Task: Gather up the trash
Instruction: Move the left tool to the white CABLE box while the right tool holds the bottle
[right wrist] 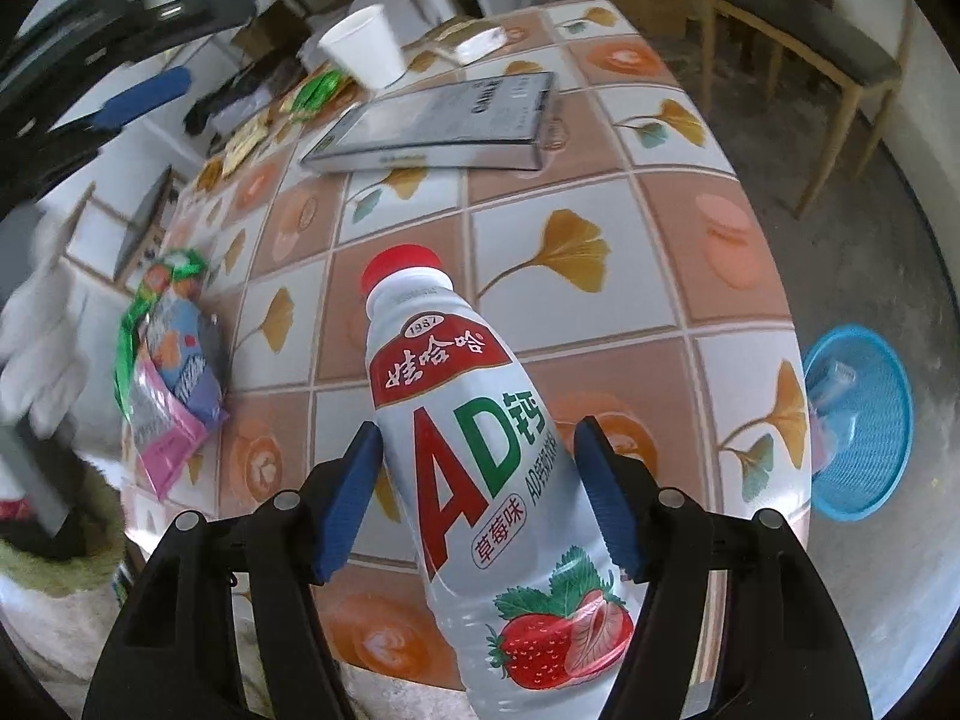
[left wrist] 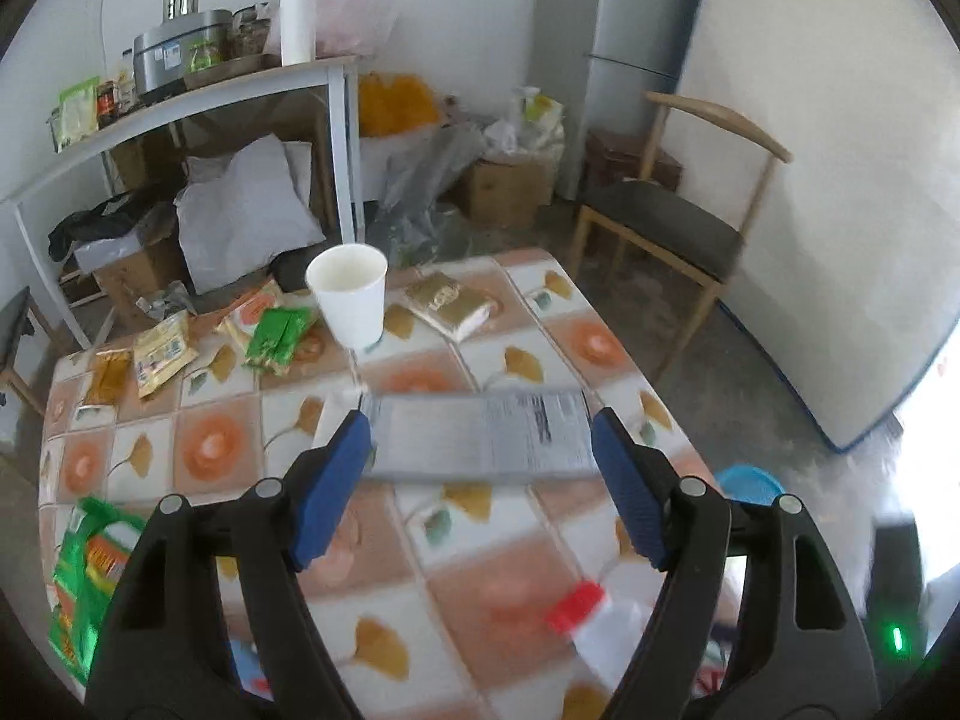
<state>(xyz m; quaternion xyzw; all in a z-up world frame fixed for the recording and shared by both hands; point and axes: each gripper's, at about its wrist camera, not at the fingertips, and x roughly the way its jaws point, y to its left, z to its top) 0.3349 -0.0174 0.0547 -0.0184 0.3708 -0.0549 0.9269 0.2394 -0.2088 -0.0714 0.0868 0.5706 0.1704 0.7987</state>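
Right claw point(right wrist: 477, 501): jaws straddled the bottle point(right wrist: 480, 438); pads just beside its sides, a thin gap showing at each; no firm grip visible
Left claw point(left wrist: 480, 462): wide open, holding nothing; above the table point(left wrist: 516, 594); blurred
Bottle: white, red cap, strawberry label; leaning over the table near its edge
Box point(right wrist: 444, 120): flat, grey; lay on the table beyond the bottle
Cup point(left wrist: 350, 294): white, upright; stood behind the box
Wrappers point(left wrist: 279, 330): scattered beside the cup
Basket point(right wrist: 858, 426): blue; on the floor beside the table
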